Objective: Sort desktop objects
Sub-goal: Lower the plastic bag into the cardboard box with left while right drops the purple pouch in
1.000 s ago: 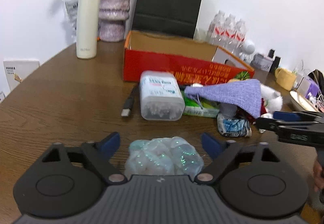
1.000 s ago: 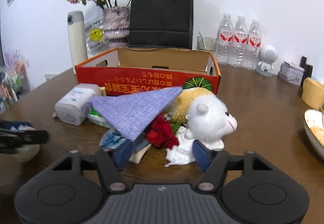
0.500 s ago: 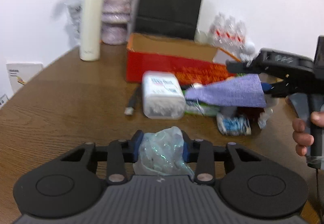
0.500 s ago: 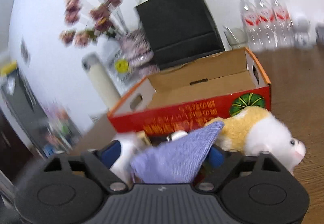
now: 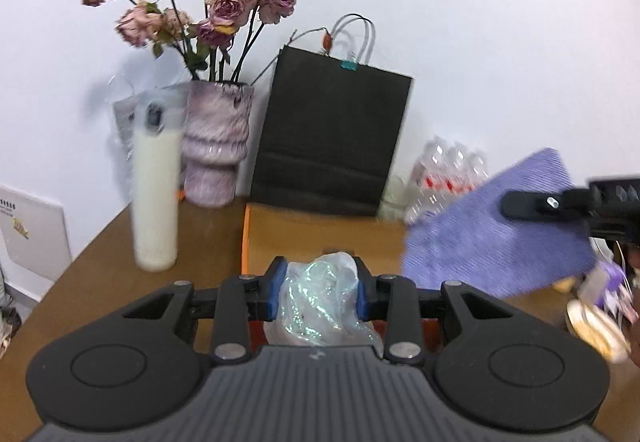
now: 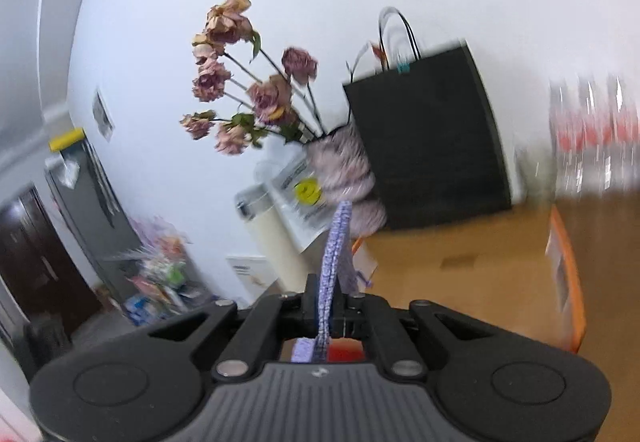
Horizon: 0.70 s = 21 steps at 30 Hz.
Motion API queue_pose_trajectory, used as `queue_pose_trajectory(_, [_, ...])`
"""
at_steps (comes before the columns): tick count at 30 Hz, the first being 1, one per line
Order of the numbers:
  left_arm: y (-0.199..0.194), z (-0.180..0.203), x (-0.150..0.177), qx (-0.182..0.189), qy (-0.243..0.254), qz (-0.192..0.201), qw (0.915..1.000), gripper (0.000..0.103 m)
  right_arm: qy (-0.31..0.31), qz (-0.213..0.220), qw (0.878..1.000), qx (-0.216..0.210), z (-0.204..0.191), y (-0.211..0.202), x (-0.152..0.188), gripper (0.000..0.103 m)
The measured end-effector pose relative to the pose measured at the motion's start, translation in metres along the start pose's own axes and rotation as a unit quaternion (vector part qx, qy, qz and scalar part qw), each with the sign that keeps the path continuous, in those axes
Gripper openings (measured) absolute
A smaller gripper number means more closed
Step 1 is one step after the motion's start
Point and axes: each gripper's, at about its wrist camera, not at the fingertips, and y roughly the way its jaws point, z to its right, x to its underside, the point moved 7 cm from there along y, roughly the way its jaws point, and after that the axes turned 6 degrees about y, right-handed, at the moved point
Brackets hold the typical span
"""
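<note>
The left hand-held gripper (image 5: 318, 292) is matt black plastic with a ribbed grey housing, blue rubbery pads and small bright metal pins. Between its pads sits a crumpled plastic bag (image 5: 320, 306), thin, translucent, with an iridescent sheen. The purple cloth (image 5: 500, 238) is woven, finely ribbed and matt; in the right wrist view it shows edge-on (image 6: 334, 274). The desk (image 5: 100, 274) is brown wood with a dull satin finish. The cardboard box (image 5: 320, 234) is plain matt brown inside. The paper bag (image 5: 332, 134) is matt black. The vase (image 5: 216, 150) looks glazed and ridged, the tall bottle (image 5: 154, 198) smooth cream.
</note>
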Motion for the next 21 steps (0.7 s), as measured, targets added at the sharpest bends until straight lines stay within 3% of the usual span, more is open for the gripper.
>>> queue_pose_trajectory(3, [0.053, 0.005, -0.028, -0.007, 0.019, -0.014, 0.9997, 0.034, -0.019, -0.031, 0.999, 0.022, 0.023, 0.045, -0.029, 0.002])
queue_pose_trajectory(6, [0.119, 0.002, -0.034, -0.028, 0.037, -0.049, 0.9977, 0.034, -0.013, -0.066, 0.997, -0.031, 0.041, 0.09, -0.04, 0.002])
queue_pose_trajectory(8, [0.16, -0.004, -0.026, -0.055, 0.054, -0.077, 0.994, 0.035, -0.022, -0.111, 0.993, -0.028, 0.062, 0.128, -0.036, 0.002])
queue_pose_trajectory(13, [0.227, -0.02, 0.015, -0.076, 0.094, -0.182, 0.9758, 0.035, -0.051, -0.214, 0.97, 0.108, 0.148, 0.207, -0.002, 0.002])
queue_pose_trajectory(16, [0.223, -0.025, 0.017, -0.042, 0.072, -0.198, 0.9767, 0.037, -0.07, -0.234, 0.956, 0.164, 0.173, 0.212, 0.013, 0.002])
queue_pose_trajectory(19, [0.227, -0.025, 0.021, -0.049, 0.087, -0.213, 0.972, 0.041, -0.113, -0.244, 0.93, 0.251, 0.182, 0.214, 0.025, 0.004])
queue_pose_trajectory(21, [0.231, -0.026, 0.022, -0.052, 0.085, -0.221, 0.9701, 0.045, -0.115, -0.246, 0.918, 0.288, 0.187, 0.217, 0.032, 0.013])
